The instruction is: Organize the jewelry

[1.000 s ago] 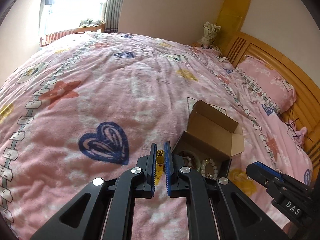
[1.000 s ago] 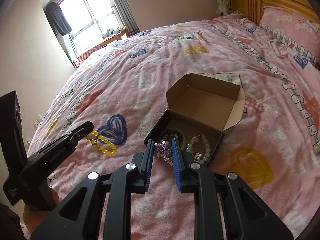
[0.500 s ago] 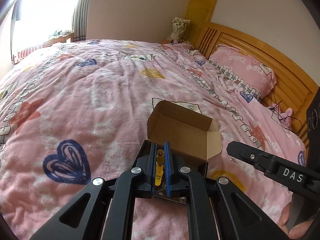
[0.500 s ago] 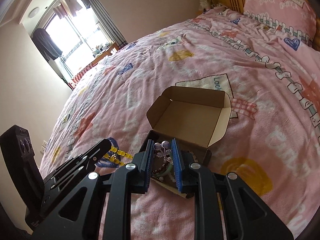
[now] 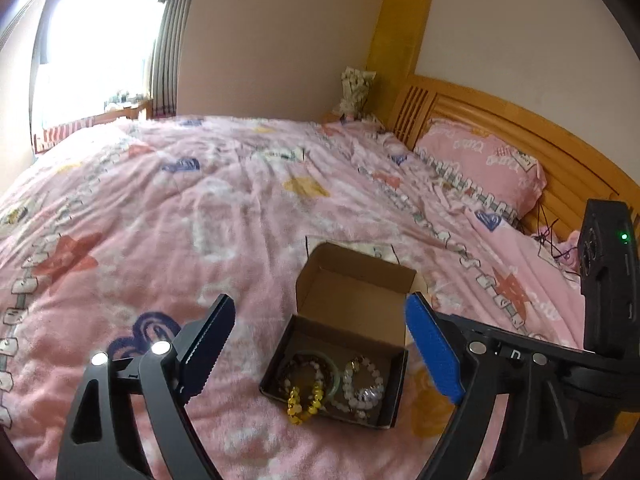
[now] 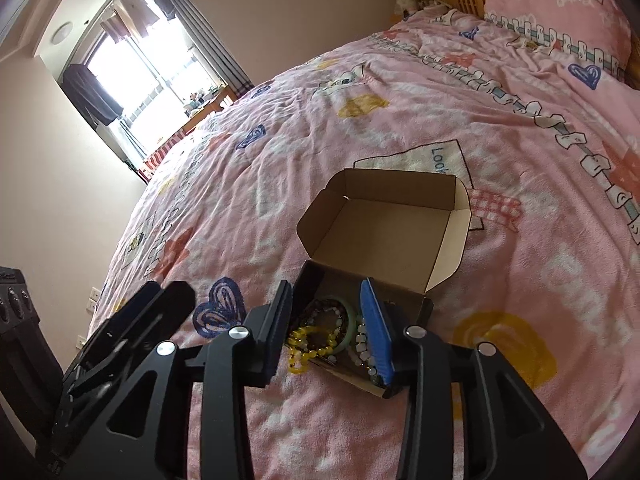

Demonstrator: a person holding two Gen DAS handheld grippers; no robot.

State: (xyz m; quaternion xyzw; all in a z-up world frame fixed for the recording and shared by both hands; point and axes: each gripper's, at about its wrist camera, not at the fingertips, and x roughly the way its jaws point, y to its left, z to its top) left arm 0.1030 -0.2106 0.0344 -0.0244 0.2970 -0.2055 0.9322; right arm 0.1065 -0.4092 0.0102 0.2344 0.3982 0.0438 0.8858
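Dropped yellow bead bracelet (image 5: 303, 400) draped over cardboard box (image 5: 352, 300) rim — both grippers' fingers (image 5: 434, 350) released, empty, fleecy blanket (image 5: 240, 220).

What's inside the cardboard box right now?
Cardboard box: a yellow bead bracelet draped over its front edge, a white bead bracelet, a green bangle. Its floor beneath stays covered.

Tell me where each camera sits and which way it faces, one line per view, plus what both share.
Left wrist: rides on the left gripper, facing along its wide-open fingers at the cardboard box on the pink bedspread, headboard beyond; the right gripper shows at the right edge.
Right wrist: rides on the right gripper, looking down over the box toward the window; its fingers are open, and the left gripper shows at the lower left.
Shared: the box, yellow bead bracelet, bedspread, pillow.
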